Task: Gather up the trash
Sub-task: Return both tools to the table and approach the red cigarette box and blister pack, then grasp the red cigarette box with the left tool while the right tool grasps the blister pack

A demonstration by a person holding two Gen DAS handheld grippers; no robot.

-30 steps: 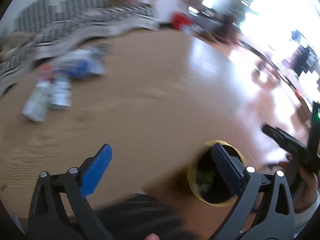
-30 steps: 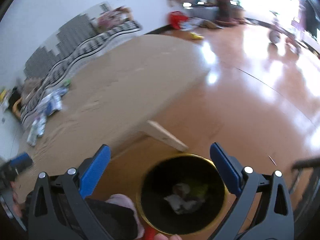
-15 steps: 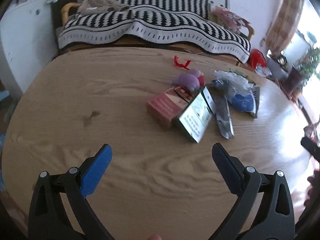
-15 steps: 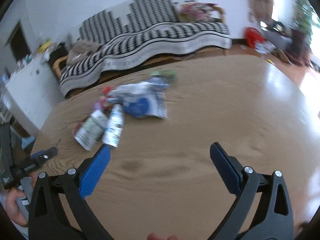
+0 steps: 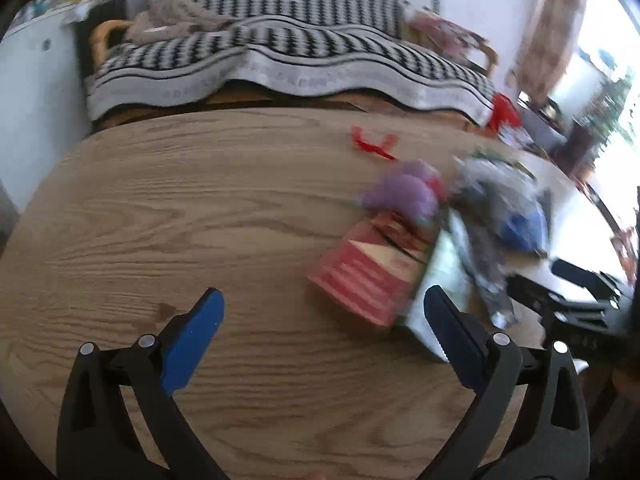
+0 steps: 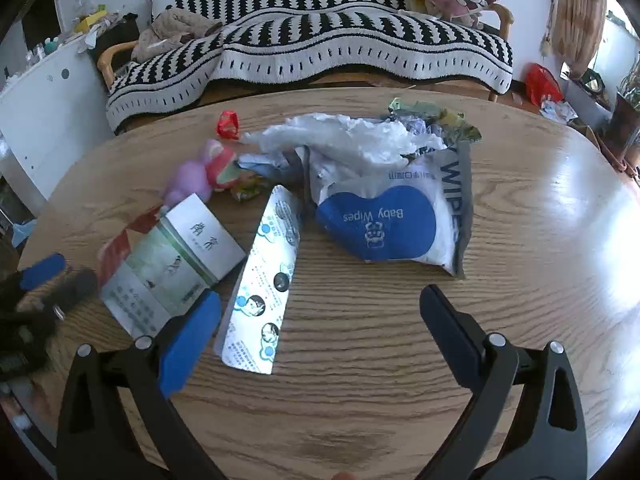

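A heap of trash lies on the oval wooden table (image 6: 360, 400). The right wrist view shows a blue and white baby wipes pack (image 6: 392, 224), crumpled clear plastic (image 6: 340, 140), a silver strip wrapper (image 6: 264, 280), a grey-green box (image 6: 172, 264), a purple and pink toy (image 6: 200, 176) and a red scrap (image 6: 228, 124). My right gripper (image 6: 320, 320) stands open just in front of the strip wrapper, holding nothing. My left gripper (image 5: 324, 320) is open and empty, with a red box (image 5: 372, 272) just beyond its right finger. The left gripper (image 6: 40, 280) also appears at the right view's left edge.
A sofa with a black and white striped blanket (image 6: 320, 48) runs behind the table. A white cabinet (image 6: 44, 108) stands at the left. A red bag (image 6: 540, 80) and plants sit on the floor at the right. The table's near side (image 5: 200, 240) is bare wood.
Both grippers swung away from the black bin on the floor and onto the table. They have since moved closer to the trash heap. Both stayed open.
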